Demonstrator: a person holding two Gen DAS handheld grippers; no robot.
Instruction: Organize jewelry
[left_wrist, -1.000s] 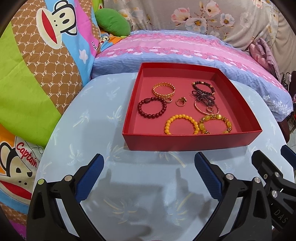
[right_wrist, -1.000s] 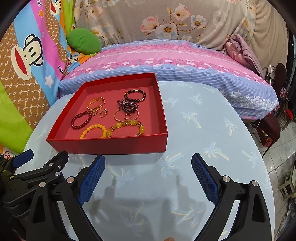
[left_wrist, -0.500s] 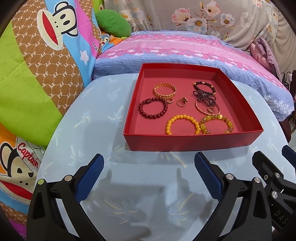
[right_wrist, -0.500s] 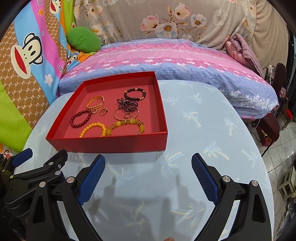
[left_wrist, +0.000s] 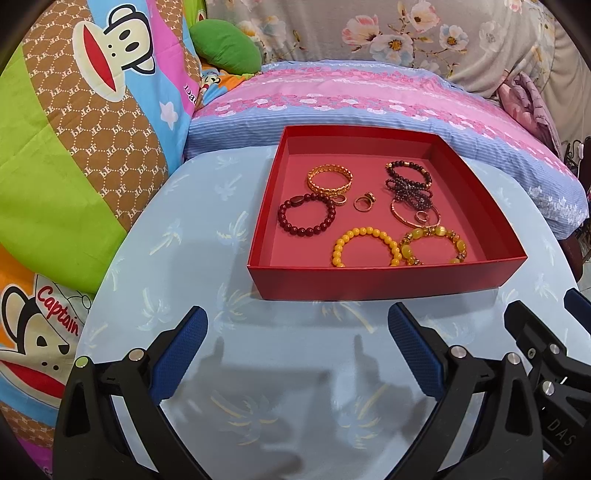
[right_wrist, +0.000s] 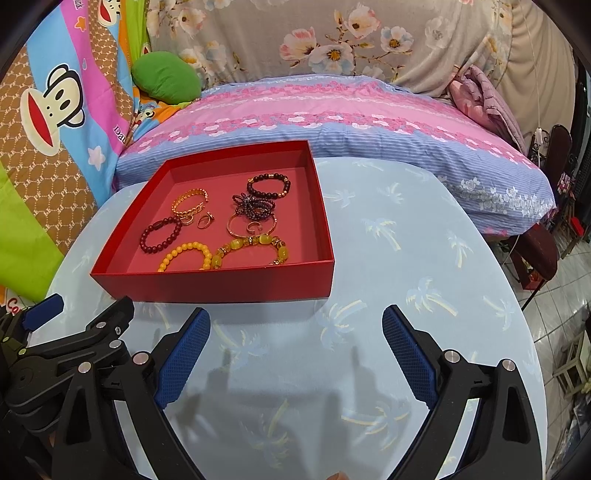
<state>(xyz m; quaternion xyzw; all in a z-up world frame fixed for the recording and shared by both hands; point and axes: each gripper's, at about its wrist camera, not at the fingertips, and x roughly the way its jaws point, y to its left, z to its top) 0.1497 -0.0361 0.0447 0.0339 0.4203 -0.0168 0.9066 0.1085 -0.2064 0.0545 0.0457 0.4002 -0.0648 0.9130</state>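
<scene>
A shallow red box (left_wrist: 384, 282) (right_wrist: 221, 286) sits on the round blue table. It holds several pieces: a dark red bead bracelet (left_wrist: 306, 218) (right_wrist: 160, 236), a gold bangle (left_wrist: 328, 181) (right_wrist: 189, 203), a yellow bead bracelet (left_wrist: 365, 247) (right_wrist: 184, 254), an amber bracelet (left_wrist: 432, 245) (right_wrist: 251, 247), dark bead bracelets (left_wrist: 408, 182) (right_wrist: 267, 186), a thin bangle (left_wrist: 415, 216) and rings (left_wrist: 364, 202). My left gripper (left_wrist: 297, 347) and my right gripper (right_wrist: 295, 347) are both open and empty, over the table in front of the box.
The table top (left_wrist: 177, 258) (right_wrist: 406, 240) has a palm-tree cloth. A pink and blue pillow (left_wrist: 369, 99) lies behind the box. Cartoon monkey cushions (left_wrist: 74, 129) stand at the left. The table's right edge drops to a tiled floor (right_wrist: 557, 332).
Both grippers have drifted slightly; the box sits a little lower and nearer in the views. Nothing was taken hold of or let go.
</scene>
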